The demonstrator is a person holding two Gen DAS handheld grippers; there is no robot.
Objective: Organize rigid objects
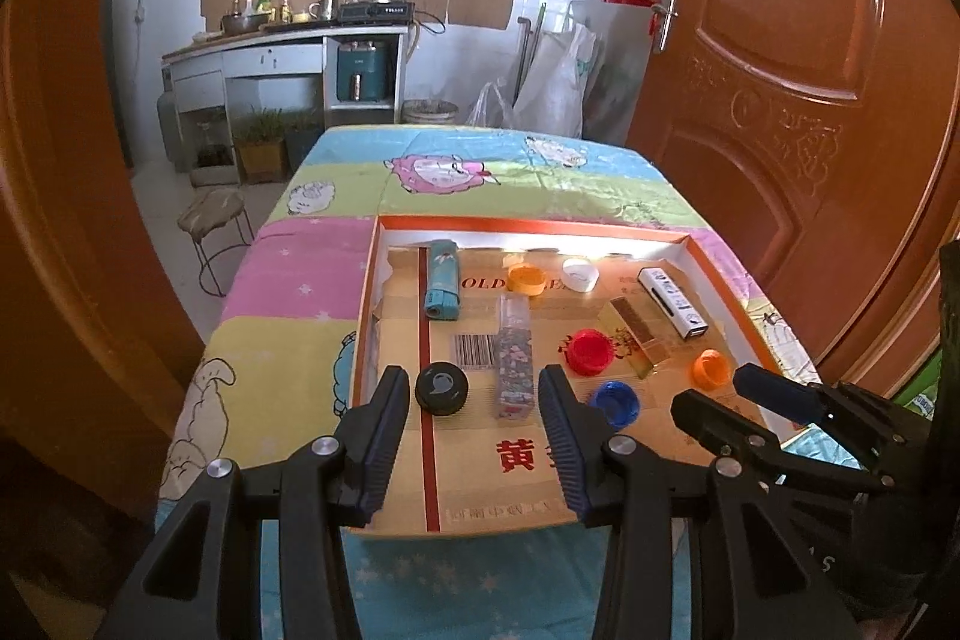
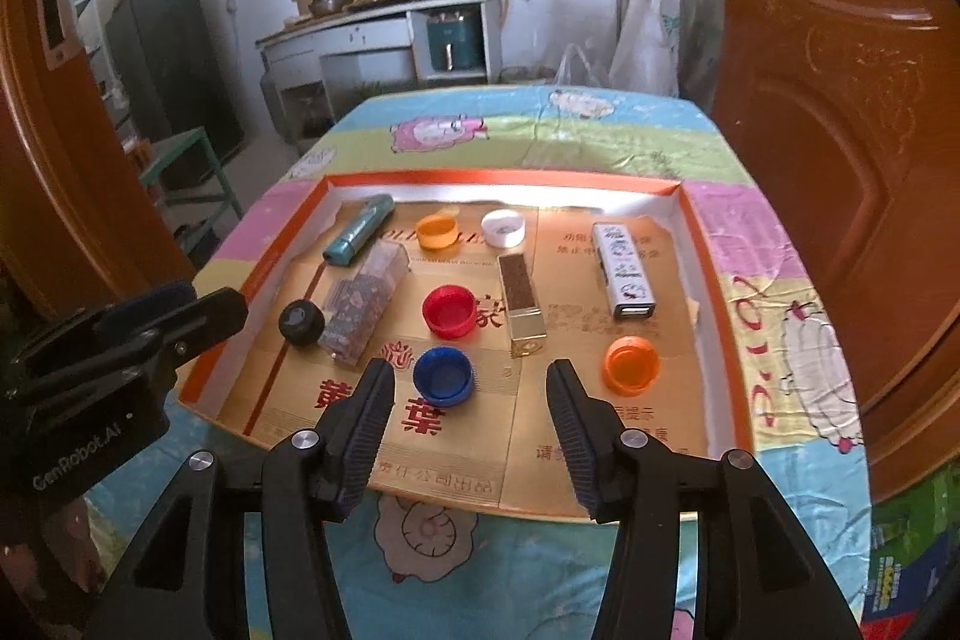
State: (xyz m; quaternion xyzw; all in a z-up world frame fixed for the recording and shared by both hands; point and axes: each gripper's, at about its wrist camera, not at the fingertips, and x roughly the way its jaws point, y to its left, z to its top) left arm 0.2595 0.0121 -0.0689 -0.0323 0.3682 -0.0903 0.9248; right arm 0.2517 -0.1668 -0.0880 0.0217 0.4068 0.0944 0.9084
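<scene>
**Six caps, four boxes in one tray**

Ahead of the right hand-held gripper [image 2: 471,436], whose jaws stand apart holding nothing, the tray [image 2: 699,220] carries, left to right, a black cap [image 2: 301,322], teal box [image 2: 358,236], patterned box [image 2: 364,301], five more caps, and gold and white boxes. The left hand-held gripper [image 1: 474,436] also gapes empty. Box print is illegible.

Bottle caps [image 2: 443,375], lighters [image 2: 521,304] and small boxes [image 2: 621,271] scattered in shallow cardboard tray [image 2: 717,292]
</scene>
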